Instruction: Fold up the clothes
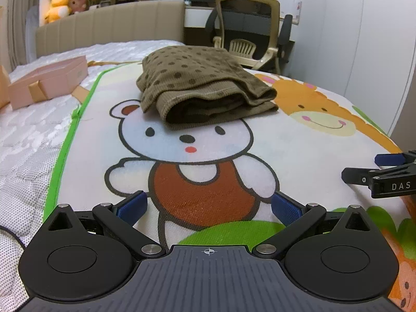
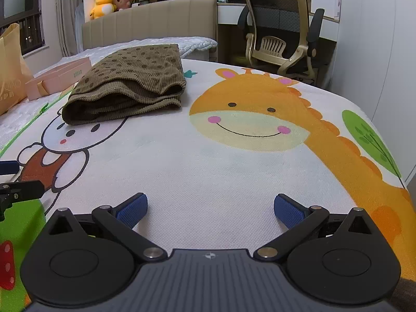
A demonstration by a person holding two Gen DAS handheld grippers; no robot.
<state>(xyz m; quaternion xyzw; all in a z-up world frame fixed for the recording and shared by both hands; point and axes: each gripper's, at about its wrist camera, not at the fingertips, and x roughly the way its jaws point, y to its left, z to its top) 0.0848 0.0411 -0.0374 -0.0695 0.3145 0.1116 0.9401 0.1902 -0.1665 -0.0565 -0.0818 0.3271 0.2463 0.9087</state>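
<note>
A brown dotted garment [image 1: 202, 83] lies folded into a thick bundle on the cartoon play mat [image 1: 299, 156], over the bear's head. The right wrist view shows the same garment [image 2: 130, 83] at the far left of the mat [image 2: 208, 169]. My left gripper [image 1: 209, 206] is open, well short of the garment, above the bear's body, nothing between its blue pads. My right gripper [image 2: 210, 208] is open too, over bare mat below the giraffe. Each gripper shows at the edge of the other's view: the right one [image 1: 384, 171], the left one [image 2: 10, 179].
A pink box [image 1: 49, 80] lies on the white bedding left of the mat, with a paper bag [image 2: 10, 72] beside it. A headboard [image 1: 109, 28] with plush toys stands behind. An office chair [image 2: 280, 36] is off the bed's far right.
</note>
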